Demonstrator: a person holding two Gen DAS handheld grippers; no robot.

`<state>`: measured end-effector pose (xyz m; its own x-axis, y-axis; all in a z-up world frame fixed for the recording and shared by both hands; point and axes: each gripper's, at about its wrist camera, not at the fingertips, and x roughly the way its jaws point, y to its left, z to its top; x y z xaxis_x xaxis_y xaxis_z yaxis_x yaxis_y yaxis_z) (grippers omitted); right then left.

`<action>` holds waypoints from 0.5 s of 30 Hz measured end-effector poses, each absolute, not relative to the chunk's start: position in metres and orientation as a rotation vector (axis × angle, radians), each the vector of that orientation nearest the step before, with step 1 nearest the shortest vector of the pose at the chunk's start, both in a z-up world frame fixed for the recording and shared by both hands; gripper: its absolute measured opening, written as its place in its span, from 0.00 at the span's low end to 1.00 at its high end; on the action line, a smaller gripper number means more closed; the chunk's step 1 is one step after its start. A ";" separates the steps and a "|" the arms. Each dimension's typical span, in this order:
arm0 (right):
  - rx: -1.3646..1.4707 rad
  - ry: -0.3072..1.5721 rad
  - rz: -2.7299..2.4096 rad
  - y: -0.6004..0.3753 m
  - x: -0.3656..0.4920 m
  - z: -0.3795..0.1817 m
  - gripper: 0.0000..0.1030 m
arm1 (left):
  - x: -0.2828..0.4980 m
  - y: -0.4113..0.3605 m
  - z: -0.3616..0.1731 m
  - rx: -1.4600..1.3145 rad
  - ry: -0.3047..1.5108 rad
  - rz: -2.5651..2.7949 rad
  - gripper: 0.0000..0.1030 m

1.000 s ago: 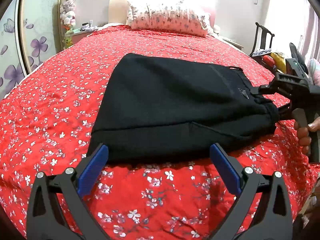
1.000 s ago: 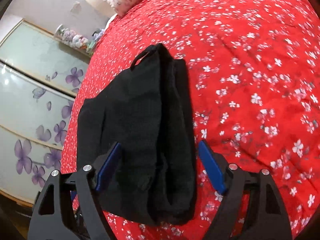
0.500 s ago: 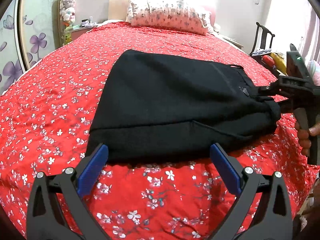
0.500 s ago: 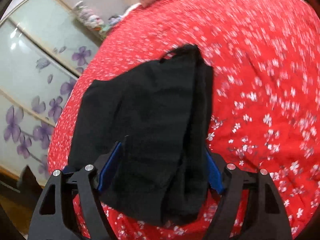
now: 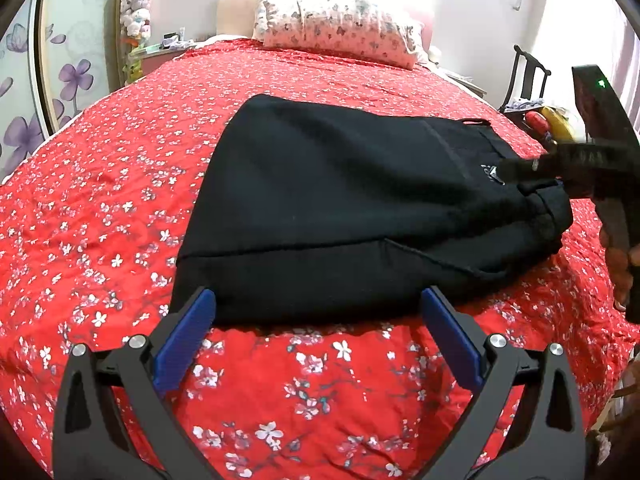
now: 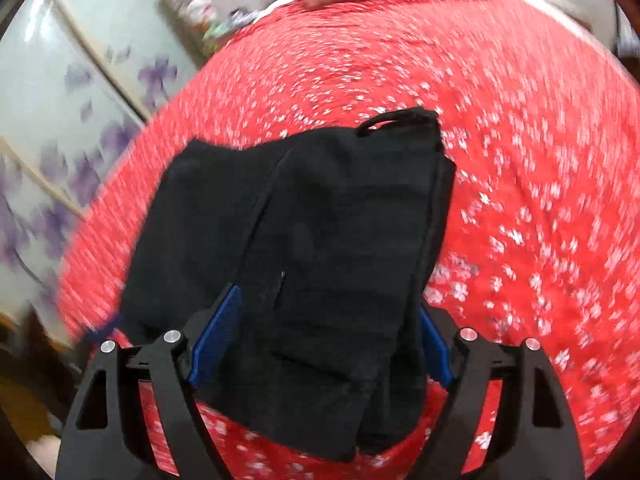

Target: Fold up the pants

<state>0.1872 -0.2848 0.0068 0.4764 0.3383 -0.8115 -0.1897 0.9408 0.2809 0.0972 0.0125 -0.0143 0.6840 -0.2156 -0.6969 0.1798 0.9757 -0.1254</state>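
- My right tongs (image 6: pixel 326 334) tilt steeply down, jaws opening, straddling the pants (image 6: pixel 320 264).
- My left tongs (image 5: pixel 316 330) hang spread, angled down over the bed (image 5: pixel 120 208).

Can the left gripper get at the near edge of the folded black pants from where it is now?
Probably yes. The left gripper is open, and the pants edge lies just past its fingertips on the bedspread with nothing between. The right gripper works the far end.

My left wrist view: low over near bed (image 5: pixel 100 208) edge, facing headboard pillow (image 5: pixel 340 28). My right wrist view: steeper, closer, blurred, from pants' (image 6: pixel 320 240) end. Both share black pants, red bedspread.
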 end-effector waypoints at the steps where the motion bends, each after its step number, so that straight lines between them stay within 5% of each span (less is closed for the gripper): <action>1: 0.244 1.048 0.326 -0.296 0.189 0.001 0.80 | 0.097 0.013 -0.014 -0.049 0.786 -0.223 0.98; 5: 0.622 1.062 0.410 -0.345 0.188 -0.018 0.80 | 0.097 0.015 -0.014 -0.053 0.786 -0.227 0.98; 15: 0.370 0.981 0.477 -0.302 0.178 0.032 0.80 | 0.098 0.019 -0.016 -0.062 0.793 -0.225 0.98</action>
